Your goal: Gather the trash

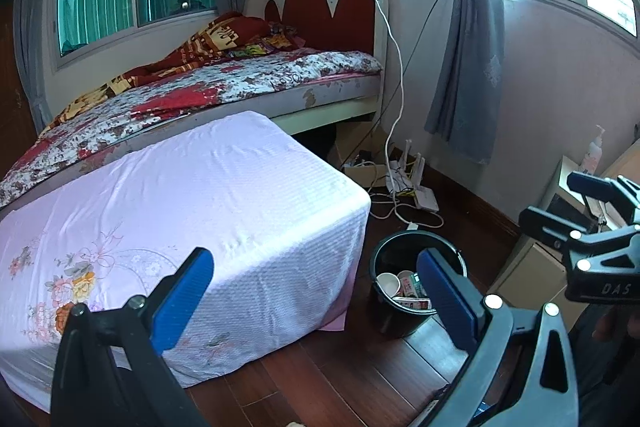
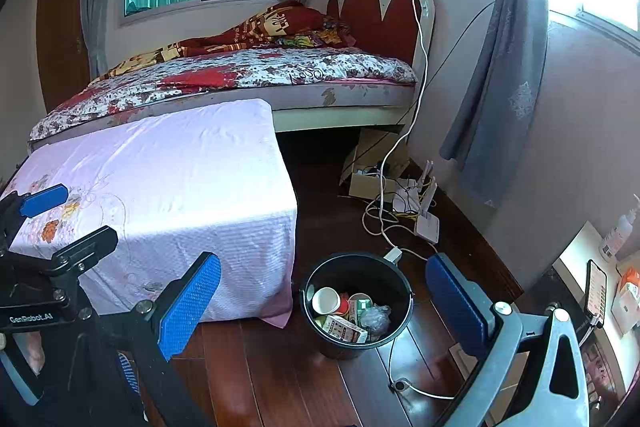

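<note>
Both the left gripper (image 1: pixel 316 291) and right gripper (image 2: pixel 324 303) are hovering wide open and empty — the round black plastic bin (image 2: pixel 394 337) of trash at five o'clock of the pink-sheeted table (image 2: pixel 180 167) is probably best gripped by its rim.

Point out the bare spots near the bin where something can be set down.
The pink sheet-covered table has a bare top. Bare red-brown wood floor lies between that table and the black plastic trash bin. It is crowded behind the bin: white cables, a white router and a cardboard box fill the floor toward the bed. Both tongs are open and empty.
</note>
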{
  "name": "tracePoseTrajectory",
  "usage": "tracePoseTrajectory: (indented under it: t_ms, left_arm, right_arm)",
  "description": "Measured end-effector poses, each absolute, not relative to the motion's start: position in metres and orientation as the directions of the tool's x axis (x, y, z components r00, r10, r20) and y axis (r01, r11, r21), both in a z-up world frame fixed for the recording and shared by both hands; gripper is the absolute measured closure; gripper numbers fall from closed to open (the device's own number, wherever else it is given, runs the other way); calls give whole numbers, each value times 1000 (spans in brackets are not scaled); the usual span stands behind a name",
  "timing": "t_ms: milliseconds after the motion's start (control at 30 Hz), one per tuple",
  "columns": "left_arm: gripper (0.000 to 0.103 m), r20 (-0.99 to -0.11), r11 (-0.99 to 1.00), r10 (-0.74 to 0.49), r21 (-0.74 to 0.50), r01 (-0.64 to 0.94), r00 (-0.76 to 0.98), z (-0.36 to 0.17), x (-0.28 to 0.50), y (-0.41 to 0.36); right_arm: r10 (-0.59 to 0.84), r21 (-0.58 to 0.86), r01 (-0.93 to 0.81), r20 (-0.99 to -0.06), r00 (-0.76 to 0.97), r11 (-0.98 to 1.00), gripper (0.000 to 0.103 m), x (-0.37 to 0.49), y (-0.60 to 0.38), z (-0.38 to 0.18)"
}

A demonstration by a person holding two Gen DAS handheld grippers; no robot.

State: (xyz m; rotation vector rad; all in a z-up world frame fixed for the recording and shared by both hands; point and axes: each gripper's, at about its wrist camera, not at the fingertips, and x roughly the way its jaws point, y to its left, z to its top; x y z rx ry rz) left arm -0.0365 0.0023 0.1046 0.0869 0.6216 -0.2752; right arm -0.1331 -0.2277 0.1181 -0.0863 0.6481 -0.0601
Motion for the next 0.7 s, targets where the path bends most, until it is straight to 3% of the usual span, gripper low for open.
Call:
tracePoseTrajectory:
  t_ms: [700]
  left_arm:
    - [1,-580,956,-236,6,293,779,106,-38,-3]
  right_arm:
    - [-85,-99,33,-597,798,995,0,-134,-228,120]
